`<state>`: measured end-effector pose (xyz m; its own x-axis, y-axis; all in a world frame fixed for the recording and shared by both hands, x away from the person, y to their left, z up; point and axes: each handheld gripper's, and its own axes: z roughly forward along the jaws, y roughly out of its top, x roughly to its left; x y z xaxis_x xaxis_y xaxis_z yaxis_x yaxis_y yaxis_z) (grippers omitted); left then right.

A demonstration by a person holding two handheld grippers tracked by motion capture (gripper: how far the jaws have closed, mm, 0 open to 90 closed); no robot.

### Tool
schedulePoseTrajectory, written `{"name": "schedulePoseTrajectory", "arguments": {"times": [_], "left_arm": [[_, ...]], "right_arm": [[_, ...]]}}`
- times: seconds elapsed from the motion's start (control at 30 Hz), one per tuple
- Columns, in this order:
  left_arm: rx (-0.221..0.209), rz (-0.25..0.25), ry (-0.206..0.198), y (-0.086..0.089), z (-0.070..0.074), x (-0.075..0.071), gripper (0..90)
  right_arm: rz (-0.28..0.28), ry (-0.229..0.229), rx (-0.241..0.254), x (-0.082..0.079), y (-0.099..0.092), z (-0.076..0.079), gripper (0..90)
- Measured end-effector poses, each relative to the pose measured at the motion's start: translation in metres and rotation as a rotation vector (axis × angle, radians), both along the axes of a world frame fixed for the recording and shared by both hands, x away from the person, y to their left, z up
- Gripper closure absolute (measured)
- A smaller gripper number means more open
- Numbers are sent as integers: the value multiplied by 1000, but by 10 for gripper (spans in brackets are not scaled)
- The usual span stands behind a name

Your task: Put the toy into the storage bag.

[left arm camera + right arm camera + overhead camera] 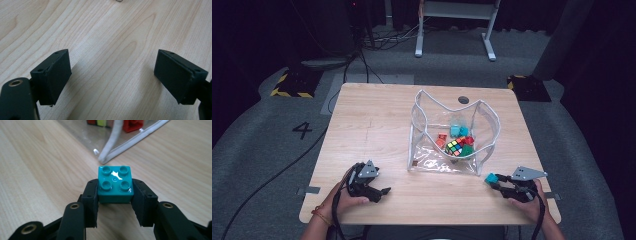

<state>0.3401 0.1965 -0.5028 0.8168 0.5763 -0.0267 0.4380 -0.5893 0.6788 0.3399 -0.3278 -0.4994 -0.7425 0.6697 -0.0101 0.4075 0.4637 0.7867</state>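
Right tool (115, 202) pinches a teal brick (115, 185) level near the pouch (484, 150); left tool (112, 75) rests spread.

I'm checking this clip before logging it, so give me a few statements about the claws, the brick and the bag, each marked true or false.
1. The right claw grips a teal brick. True.
2. The left claw holds a red brick. False: its jaws stand open over bare table.
3. The clear bag holds a colour cube and several bricks. True.
4. The teal brick lies inside the bag. False: it is outside, near the bag's corner.
5. The bag is zipped shut. False: its top gapes open.
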Motion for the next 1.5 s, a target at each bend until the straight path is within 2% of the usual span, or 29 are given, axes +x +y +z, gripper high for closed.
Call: {"name": "schedulePoseTrajectory", "arguments": {"times": [0.07, 0.1, 0.27, 0.37, 0.57, 0.77, 0.8, 0.83, 0.93, 1.0, 1.03, 1.07, 1.13, 1.17, 1.27, 1.37, 1.4, 1.5], "left_arm": [[0, 0, 0, 0, 0, 0, 142], [0, 0, 0, 0, 0, 0, 142], [0, 0, 0, 0, 0, 0, 142], [0, 0, 0, 0, 0, 0, 142], [0, 0, 0, 0, 0, 0, 141], [1, -5, 5, 0, 0, 0, 141], [1, -5, 5, 0, 0, 0, 141], [0, -5, 4, 0, 0, 1, 141], [-3, -7, 6, -1, 0, 1, 140], [-1, -7, 6, -1, 0, 1, 140], [-1, -7, 6, -1, 0, 1, 140], [-3, -6, 6, -1, 0, 1, 140], [-3, -6, 7, -1, 0, 1, 140], [-4, -4, 7, -1, 0, 1, 139], [-2, -3, 1, -1, 0, 2, 139], [-2, -2, 0, -1, 0, 2, 139], [-3, -1, 1, -1, 0, 2, 139], [-2, -1, 1, -1, 0, 2, 139]], "right_arm": [[-11, -9, 1, 0, -2, 2, 597], [-19, -35, 15, 2, -6, 5, 597], [-34, -34, 36, 5, -11, 11, 597], [-46, -43, 46, 13, -16, 23, 597], [-83, -92, 39, 32, -22, 41, 597], [-122, -140, 47, 53, -29, 75, 597], [-122, -140, 47, 53, -29, 75, 597], [-119, -158, 47, 59, -29, 88, 597], [-120, -190, 27, 66, -28, 109, 597], [-125, -198, 24, 68, -28, 114, 597], [-127, -207, 39, 75, -29, 127, 597], [-127, -207, 39, 75, -29, 127, 597], [-124, -208, 54, 80, -29, 136, 597], [-130, -218, 43, 86, -27, 144, 597], [-124, -228, 35, 92, -23, 153, 597], [-115, -238, 38, 95, -20, 161, 597], [-114, -248, 37, 98, -16, 168, 597], [-109, -260, 38, 103, -11, 178, 597]]}}
